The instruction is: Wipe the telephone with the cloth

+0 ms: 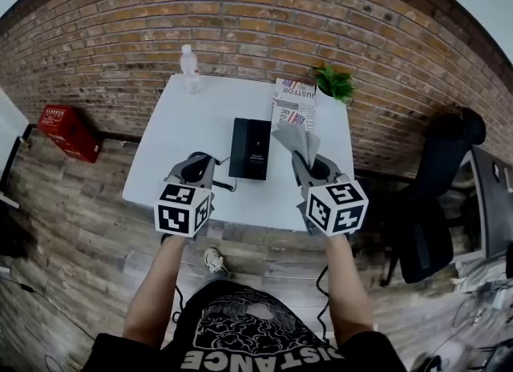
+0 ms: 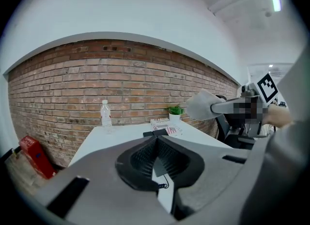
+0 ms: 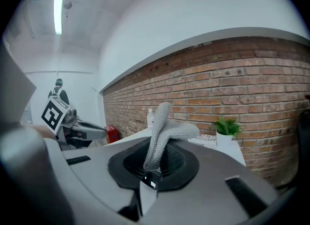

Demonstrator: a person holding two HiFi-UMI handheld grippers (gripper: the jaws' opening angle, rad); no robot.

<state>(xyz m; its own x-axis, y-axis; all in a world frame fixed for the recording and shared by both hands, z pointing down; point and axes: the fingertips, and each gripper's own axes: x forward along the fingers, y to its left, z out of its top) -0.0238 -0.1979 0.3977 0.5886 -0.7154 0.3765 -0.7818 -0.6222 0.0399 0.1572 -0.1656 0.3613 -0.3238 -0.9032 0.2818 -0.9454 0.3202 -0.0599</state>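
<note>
A black telephone [image 1: 250, 148] lies flat in the middle of the white table [image 1: 176, 154]; the left gripper view shows its dark end [image 2: 155, 133] just past the jaws. A grey cloth [image 1: 296, 142] sticks up limp from my right gripper [image 1: 309, 167], which is shut on it, to the right of the phone and above the table's front edge. The right gripper view shows the cloth [image 3: 164, 127] pinched low between the jaws and flopping to the right. My left gripper [image 1: 195, 171] hovers left of the phone, shut with nothing in it, jaw tips meeting [image 2: 156, 140]. A thin black cord [image 1: 223, 183] runs beside it.
A water bottle [image 1: 189, 66] stands at the table's far left corner. A magazine [image 1: 293, 104] and a small potted plant [image 1: 334, 82] sit at the far right. A brick wall runs behind. On the floor, a red box [image 1: 68, 131] lies left and a black chair [image 1: 437, 194] stands right.
</note>
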